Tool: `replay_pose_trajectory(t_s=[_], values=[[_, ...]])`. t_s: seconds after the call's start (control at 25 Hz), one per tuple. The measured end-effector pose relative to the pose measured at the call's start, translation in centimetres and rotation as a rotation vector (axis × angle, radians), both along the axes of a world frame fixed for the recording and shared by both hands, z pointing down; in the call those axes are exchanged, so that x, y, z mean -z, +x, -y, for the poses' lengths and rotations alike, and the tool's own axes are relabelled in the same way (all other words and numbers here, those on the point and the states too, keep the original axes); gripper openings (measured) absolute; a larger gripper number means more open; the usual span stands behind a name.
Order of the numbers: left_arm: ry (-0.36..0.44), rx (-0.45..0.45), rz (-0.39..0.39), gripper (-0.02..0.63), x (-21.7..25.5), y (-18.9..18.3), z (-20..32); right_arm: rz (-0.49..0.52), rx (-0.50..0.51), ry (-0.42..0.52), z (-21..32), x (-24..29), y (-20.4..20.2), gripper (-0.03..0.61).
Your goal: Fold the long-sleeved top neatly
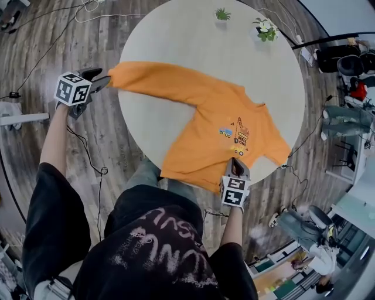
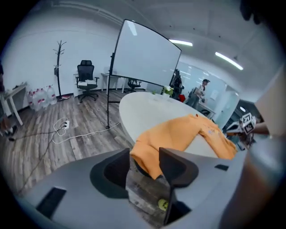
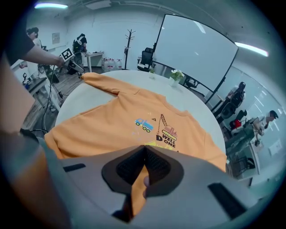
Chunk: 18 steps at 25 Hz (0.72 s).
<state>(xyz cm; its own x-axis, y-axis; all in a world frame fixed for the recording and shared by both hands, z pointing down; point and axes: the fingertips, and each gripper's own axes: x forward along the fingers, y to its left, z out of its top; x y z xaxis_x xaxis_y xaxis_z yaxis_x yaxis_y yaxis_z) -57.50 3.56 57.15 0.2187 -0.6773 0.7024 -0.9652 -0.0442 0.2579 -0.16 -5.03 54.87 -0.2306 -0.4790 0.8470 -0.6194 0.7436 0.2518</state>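
Closest to the head camera was the person's black printed T-shirt (image 1: 158, 252), pressed up against the near edge of the round white surface (image 1: 193, 41). Just past that edge, the right hand-held gripper (image 3: 144, 156) had its jaws fully together on the hem of the orange long-sleeved top (image 1: 217, 132), with a strip of the fabric pinched between the pads and running down behind them.

The top lay front up on the near half of the surface, its hem hanging slightly over the near edge. Its crane-and-truck print (image 3: 167, 134) with the words "WELL DONE" faced upward, just beyond the right hand-held gripper. One sleeve (image 1: 152, 85) stretched flat across the surface to its left edge and beyond it. The other sleeve (image 1: 278, 149) lay at the surface's right edge.

Off the left edge of the surface, above the wooden floor (image 1: 53, 41), the left hand-held gripper (image 2: 145, 154) stood with its jaws wide apart. The cuff (image 2: 149, 156) of the outstretched sleeve hung loosely between them, close against one jaw but not clamped.

Toward the far side of the surface stood a small green potted plant (image 1: 222, 14) and a pot of white flowers (image 1: 266, 29). Beyond the surface's far side stood a large whiteboard (image 2: 143, 58).
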Motion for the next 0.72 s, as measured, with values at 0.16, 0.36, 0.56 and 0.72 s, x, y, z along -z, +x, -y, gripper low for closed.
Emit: replay_pose_trajectory(t_s=[0.16, 0.36, 0.56, 0.72], values=[[-0.021, 0.026, -0.128, 0.196, -1.5, 1.1, 0.9, -0.010, 0.017, 0.007, 0.1, -0.1, -0.8, 0.005], [-0.025, 0.086, -0.247, 0.088, -2.5, 2.2, 1.2, -0.017, 0.035, 0.007, 0.6, -0.2, -0.9, 0.006], [-0.031, 0.121, -0.138, 0.025, -1.5, 1.3, 0.7, 0.010, 0.029, 0.005, 1.3, -0.5, 0.8, 0.005], [-0.028, 0.172, -0.026, 0.023, 1.7, -0.5, 1.0, 0.048, 0.015, 0.007, 2.2, -0.9, 2.3, 0.005]])
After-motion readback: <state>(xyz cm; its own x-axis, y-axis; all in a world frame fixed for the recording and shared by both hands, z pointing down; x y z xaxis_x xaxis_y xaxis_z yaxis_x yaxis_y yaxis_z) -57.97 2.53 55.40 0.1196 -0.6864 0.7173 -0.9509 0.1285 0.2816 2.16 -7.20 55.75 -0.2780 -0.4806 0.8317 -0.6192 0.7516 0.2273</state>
